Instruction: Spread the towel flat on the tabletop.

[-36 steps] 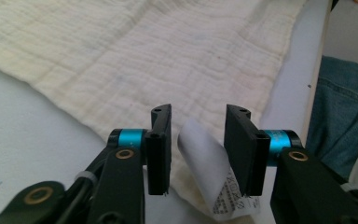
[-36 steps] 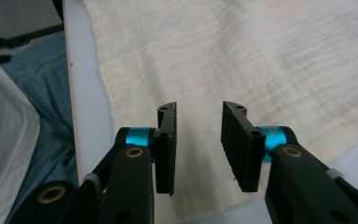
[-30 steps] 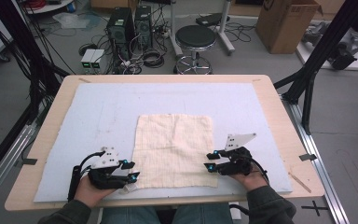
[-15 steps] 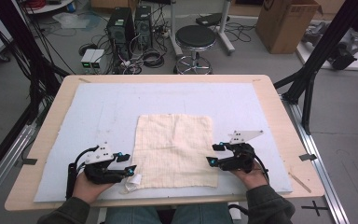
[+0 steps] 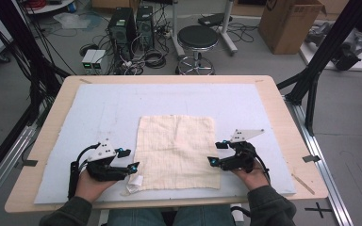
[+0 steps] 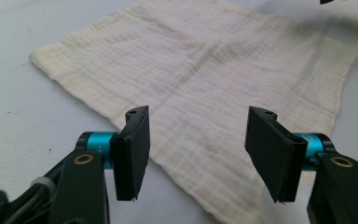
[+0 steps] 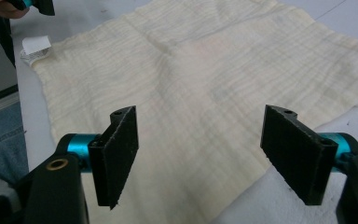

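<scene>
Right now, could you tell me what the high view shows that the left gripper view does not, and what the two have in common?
The high view alone takes in the wooden table, the person's two hands, the left gripper and right gripper whole, the white tag at the cloth's near left corner, and the stool and cardboard box on the floor beyond. The left gripper view alone gives a close look at its own black pads standing apart with nothing between them, and the cloth's crinkled weave. Both show the cream cloth lying flat on the pale mat.

One cloth [image 5: 177, 151], two hand-held grippers [image 5: 126, 160] [image 5: 219, 153]
</scene>
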`<action>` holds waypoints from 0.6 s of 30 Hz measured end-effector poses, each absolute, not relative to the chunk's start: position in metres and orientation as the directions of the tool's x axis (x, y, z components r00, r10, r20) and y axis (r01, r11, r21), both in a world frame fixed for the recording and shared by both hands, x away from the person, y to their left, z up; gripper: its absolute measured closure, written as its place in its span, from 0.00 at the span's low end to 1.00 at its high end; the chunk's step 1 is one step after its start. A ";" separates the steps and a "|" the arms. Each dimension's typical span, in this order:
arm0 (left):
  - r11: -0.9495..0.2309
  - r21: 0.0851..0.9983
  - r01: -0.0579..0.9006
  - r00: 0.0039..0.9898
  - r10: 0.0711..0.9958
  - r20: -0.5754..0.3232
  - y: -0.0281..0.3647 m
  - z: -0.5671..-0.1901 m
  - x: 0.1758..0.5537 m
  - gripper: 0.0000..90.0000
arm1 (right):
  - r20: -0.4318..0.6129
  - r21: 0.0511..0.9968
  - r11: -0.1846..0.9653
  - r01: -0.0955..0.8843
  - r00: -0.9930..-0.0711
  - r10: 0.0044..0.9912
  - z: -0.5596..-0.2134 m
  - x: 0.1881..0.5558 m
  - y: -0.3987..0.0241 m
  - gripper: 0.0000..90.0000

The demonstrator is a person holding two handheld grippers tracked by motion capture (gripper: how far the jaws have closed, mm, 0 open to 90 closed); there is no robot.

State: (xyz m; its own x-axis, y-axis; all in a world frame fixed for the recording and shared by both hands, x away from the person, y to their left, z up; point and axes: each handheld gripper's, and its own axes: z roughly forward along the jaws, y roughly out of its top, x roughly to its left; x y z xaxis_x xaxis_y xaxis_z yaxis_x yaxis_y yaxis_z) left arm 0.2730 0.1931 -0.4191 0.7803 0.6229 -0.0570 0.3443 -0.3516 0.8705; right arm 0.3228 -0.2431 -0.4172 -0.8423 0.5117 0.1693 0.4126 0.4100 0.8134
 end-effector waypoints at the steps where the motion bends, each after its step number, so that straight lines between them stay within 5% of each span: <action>1: -0.357 0.869 0.343 0.781 0.622 -0.053 0.193 -0.419 0.273 0.44 | 0.168 0.814 0.411 0.410 -0.844 0.509 -0.417 0.323 -0.243 0.28; 18: -0.338 0.874 0.348 0.767 0.639 -0.058 0.192 -0.414 0.281 0.41 | 0.166 0.821 0.405 0.404 -0.846 0.507 -0.413 0.328 -0.239 0.25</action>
